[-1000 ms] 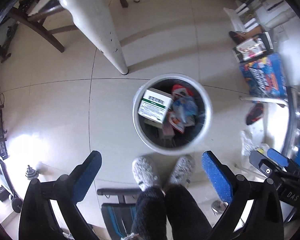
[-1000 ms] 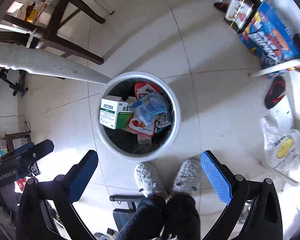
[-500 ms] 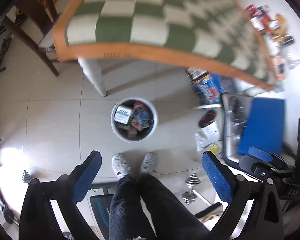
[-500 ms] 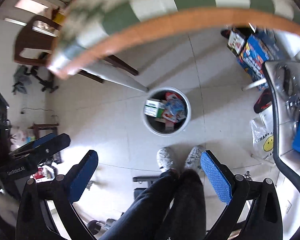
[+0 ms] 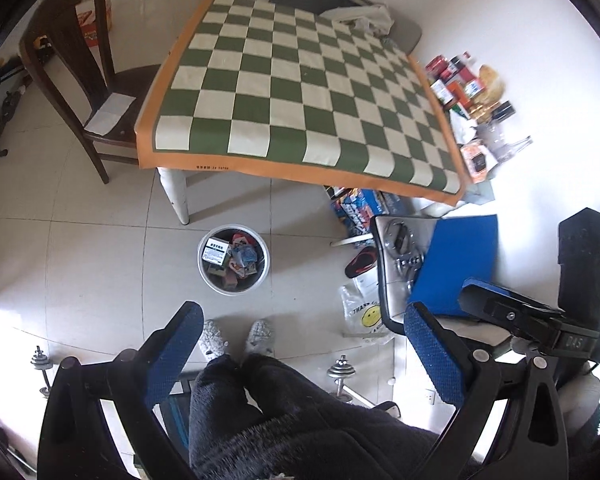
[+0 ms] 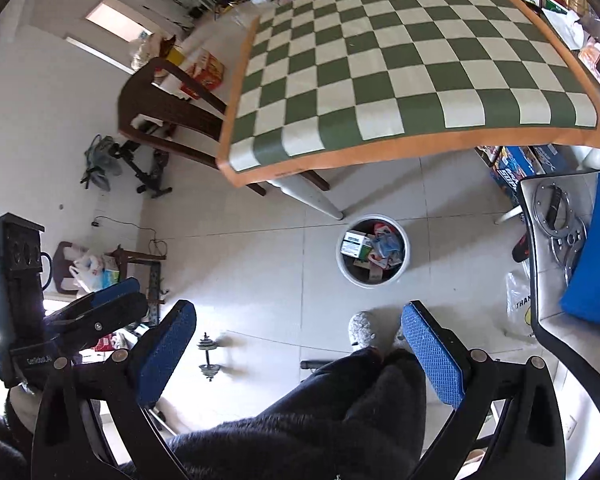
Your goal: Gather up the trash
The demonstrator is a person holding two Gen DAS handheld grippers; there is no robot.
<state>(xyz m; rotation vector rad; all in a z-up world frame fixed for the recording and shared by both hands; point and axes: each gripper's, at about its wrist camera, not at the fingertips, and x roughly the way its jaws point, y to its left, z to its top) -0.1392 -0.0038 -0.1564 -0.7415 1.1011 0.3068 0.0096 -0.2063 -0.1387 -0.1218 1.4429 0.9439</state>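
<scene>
Left wrist view: left gripper (image 5: 306,356) fingers spread wide, nothing between pads. Wooden chair (image 5: 80,80) far ahead of left finger. Trash bin (image 5: 233,259) on floor ahead, between finger lines, full of packets and white box (image 5: 217,250); checkered table (image 5: 300,92) beyond it. Slippered feet (image 5: 236,338) between fingertips.

Right wrist view: right gripper (image 6: 300,354) fingers likewise spread, empty. Trash bin (image 6: 373,250) ahead, nearer right finger, beside table leg (image 6: 312,198).
</scene>
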